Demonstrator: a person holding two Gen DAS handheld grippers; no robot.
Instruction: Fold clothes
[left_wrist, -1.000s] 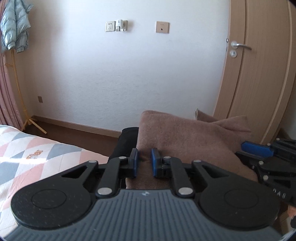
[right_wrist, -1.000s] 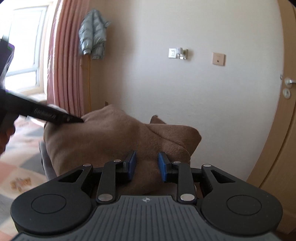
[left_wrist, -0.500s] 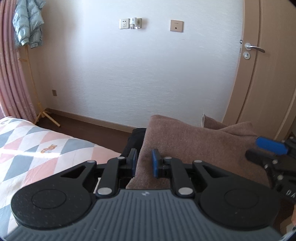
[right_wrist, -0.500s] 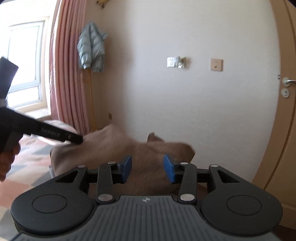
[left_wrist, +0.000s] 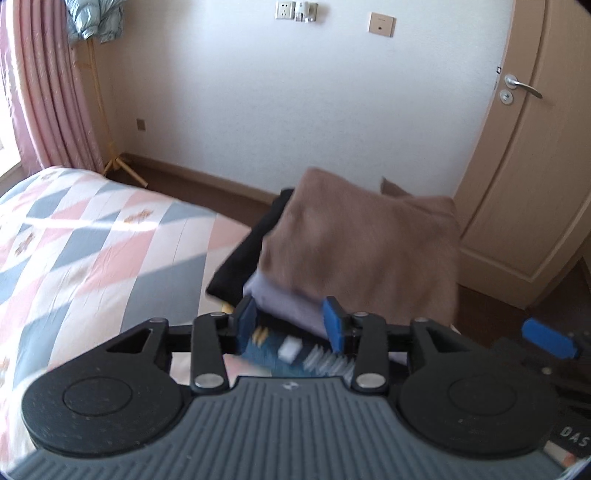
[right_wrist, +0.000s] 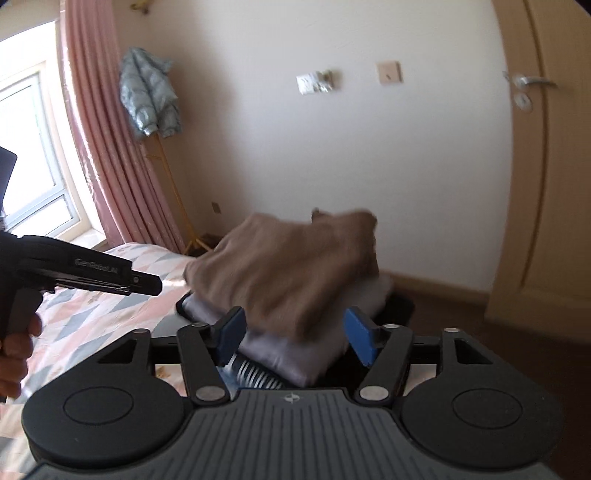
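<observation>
Both tongs were spread apart with nothing in them: the left gripper (left_wrist: 290, 323) and right gripper (right_wrist: 293, 338) sat just short of the folded brown garment (left_wrist: 364, 245), which lay on top of a stack at the bed (left_wrist: 92, 236) edge. Only the right wrist view caught a hand (right_wrist: 16, 349) on the other tool's handle and the window (right_wrist: 27, 147). The lavender piece (right_wrist: 306, 354) and black piece (left_wrist: 251, 251) under it were mostly covered, motion blur smeared everything, and I couldn't identify the striped thing (right_wrist: 255, 374) at the bottom.

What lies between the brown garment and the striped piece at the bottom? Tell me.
A folded lilac garment lies between them: under the brown garment, over the striped piece. The right wrist view shows it best.
</observation>
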